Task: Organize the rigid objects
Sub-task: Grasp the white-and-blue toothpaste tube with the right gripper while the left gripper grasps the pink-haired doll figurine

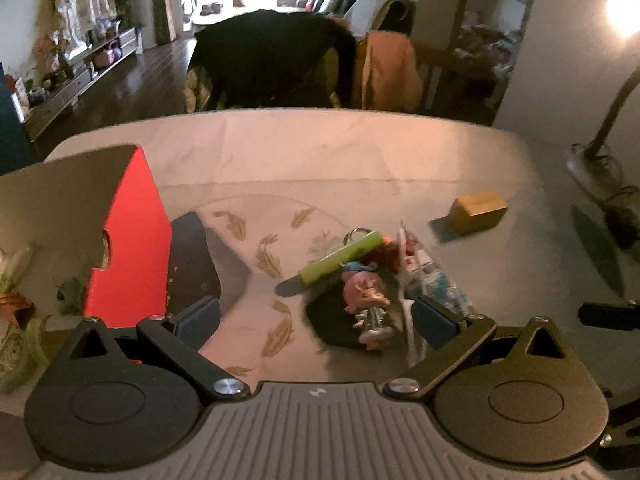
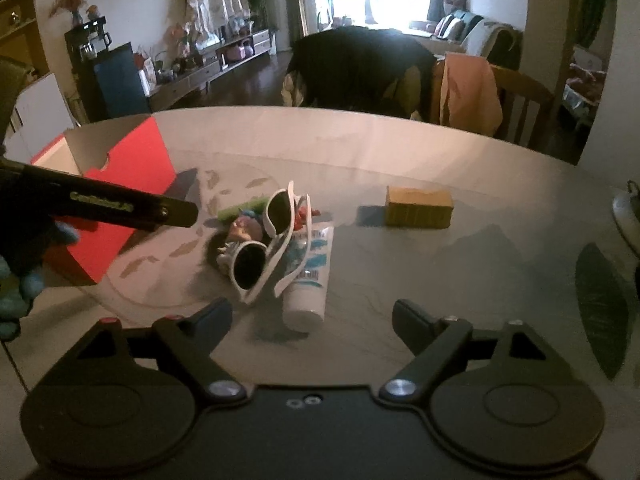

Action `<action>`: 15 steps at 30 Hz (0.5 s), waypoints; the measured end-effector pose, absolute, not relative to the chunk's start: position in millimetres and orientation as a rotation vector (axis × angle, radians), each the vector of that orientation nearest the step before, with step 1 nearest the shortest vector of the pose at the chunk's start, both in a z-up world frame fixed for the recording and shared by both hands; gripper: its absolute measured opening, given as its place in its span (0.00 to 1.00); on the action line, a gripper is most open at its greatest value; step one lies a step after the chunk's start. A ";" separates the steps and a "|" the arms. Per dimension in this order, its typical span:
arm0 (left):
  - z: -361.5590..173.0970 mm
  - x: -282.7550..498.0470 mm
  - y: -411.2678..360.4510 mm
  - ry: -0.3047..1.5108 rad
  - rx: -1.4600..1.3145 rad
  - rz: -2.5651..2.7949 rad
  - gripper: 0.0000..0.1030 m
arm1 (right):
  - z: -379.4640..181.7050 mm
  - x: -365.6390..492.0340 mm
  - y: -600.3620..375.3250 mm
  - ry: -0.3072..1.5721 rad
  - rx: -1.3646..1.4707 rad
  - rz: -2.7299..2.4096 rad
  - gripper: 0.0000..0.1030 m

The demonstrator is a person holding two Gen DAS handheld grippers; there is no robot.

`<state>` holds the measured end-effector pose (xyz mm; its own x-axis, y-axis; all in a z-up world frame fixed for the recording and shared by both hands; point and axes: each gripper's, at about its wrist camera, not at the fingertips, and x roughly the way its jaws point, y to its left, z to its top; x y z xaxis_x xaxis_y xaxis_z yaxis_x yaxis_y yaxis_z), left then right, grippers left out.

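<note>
The table (image 2: 400, 152) is a pale, glossy surface carrying all the items. A red box (image 2: 136, 168) with an open flap stands at its left side; in the left wrist view the same red box (image 1: 132, 248) rises just beyond the left finger. A clear round mat (image 1: 260, 224) with a leaf print lies between the box and the pile.

The pile sits near the table centre. White sunglasses (image 2: 268, 248) lie on top, folded arms tilted upward, leaning against a white tube (image 2: 310, 276) whose cap points toward the camera. A small figurine (image 1: 366, 300) lies beside a green cylinder (image 1: 344, 258), the two touching. A yellow block (image 2: 418, 207) rests alone, well apart to the right of the pile.

The left hand-held gripper (image 1: 316, 322) stands with jaws spread wide and nothing between its pads; the figurine lies just ahead of it. The right hand-held gripper (image 2: 312, 320) is also spread, empty, with the tube cap just ahead of the gap. The left unit's black arm (image 2: 120, 204) crosses the right wrist view in front of the box.
</note>
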<state>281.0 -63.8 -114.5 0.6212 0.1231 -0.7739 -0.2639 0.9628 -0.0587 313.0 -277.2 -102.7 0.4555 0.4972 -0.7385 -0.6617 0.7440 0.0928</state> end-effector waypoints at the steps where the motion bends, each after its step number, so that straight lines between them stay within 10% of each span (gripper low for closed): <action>1: -119.7 285.3 -63.7 0.880 -0.173 0.230 1.00 | -105.5 316.3 -275.7 0.834 -0.222 0.726 0.83; 15: -165.6 319.3 -61.9 0.933 -0.197 0.292 1.00 | -153.2 344.8 -250.8 0.909 -0.265 0.751 0.59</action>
<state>319.3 -61.9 -165.6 0.5608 0.1611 -0.8121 -0.3301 0.9431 -0.0408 344.8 -250.8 -153.2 0.3856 0.4745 -0.7913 -0.6873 0.7199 0.0968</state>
